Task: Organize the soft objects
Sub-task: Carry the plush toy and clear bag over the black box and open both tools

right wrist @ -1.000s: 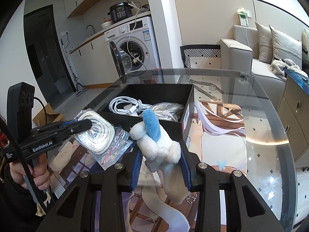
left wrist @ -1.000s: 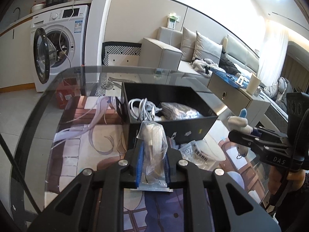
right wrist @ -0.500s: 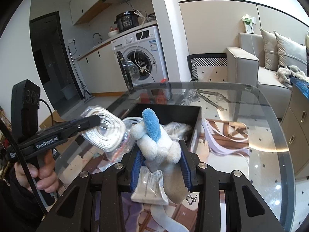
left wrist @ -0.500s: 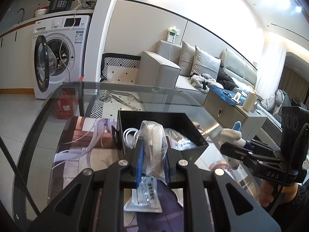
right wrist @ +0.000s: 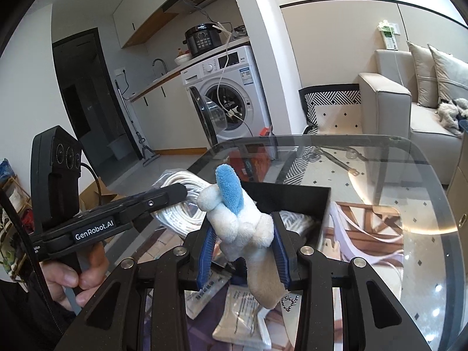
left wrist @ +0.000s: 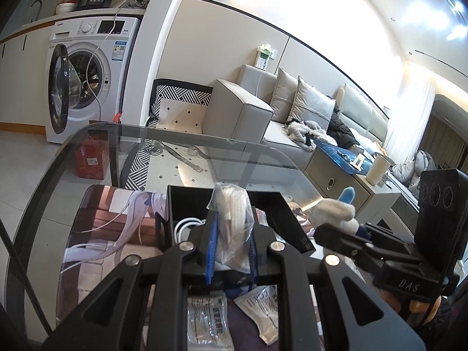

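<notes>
2 tongs are clamped on things above the glass surface [left wrist: 44, 193]. Left tongs [left wrist: 231, 242] grip a clear bag of white cord [left wrist: 234, 219]; right tongs [right wrist: 241, 251] squeeze a white plush toy [right wrist: 237, 222] with a blue ear, near the black box [right wrist: 295, 199]. 2 packets [left wrist: 206, 318] lie below.

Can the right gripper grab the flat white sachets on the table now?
Probably not: the right gripper is shut on the white-and-blue plush toy, held above the flat white sachets, so its jaws are occupied.
</notes>
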